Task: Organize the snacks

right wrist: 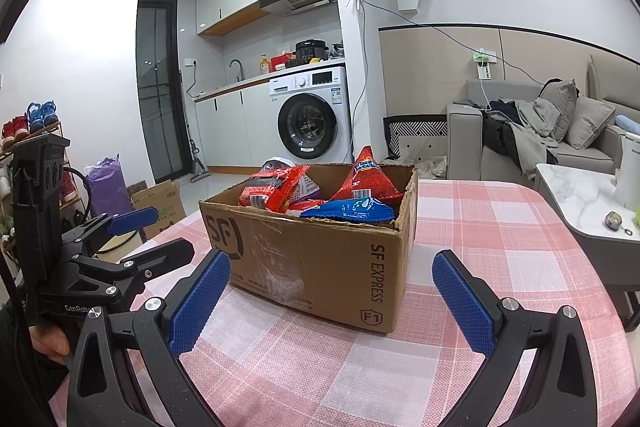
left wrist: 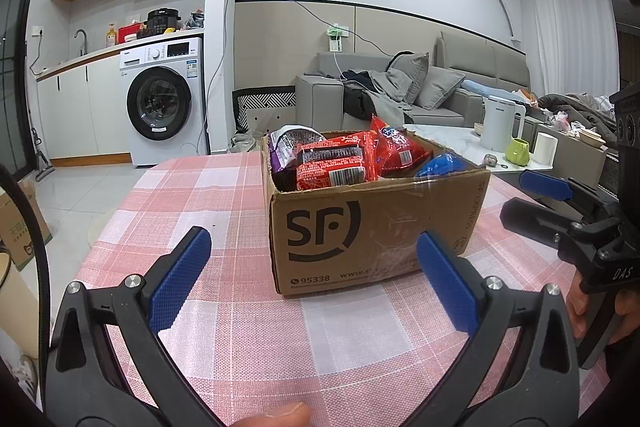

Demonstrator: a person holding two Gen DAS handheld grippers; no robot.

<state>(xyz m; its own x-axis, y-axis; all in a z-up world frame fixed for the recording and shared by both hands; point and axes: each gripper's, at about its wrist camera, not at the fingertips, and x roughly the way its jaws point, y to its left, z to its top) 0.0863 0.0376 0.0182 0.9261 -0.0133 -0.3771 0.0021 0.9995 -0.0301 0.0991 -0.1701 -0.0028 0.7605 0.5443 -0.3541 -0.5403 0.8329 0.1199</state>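
A brown SF cardboard box (left wrist: 360, 227) stands open on the pink checked tablecloth (left wrist: 240, 327). It holds several snack packs: red ones (left wrist: 332, 163), a purple one (left wrist: 282, 151) and a blue one (left wrist: 440, 163). My left gripper (left wrist: 314, 267) is open and empty, just in front of the box. My right gripper (right wrist: 332, 287) is open and empty, in front of the box's near corner (right wrist: 320, 259). The blue pack (right wrist: 352, 209) and red packs (right wrist: 276, 187) show in the right wrist view. Each gripper shows in the other's view, the right (left wrist: 532, 199) and the left (right wrist: 148, 231).
A marble side table (left wrist: 452, 143) with a white kettle (left wrist: 500, 123), a green cup (left wrist: 518, 151) and a paper roll stands right of the table. A sofa (left wrist: 400, 95) is behind. A washing machine (left wrist: 164, 103) and cardboard boxes (right wrist: 160, 203) are at the left.
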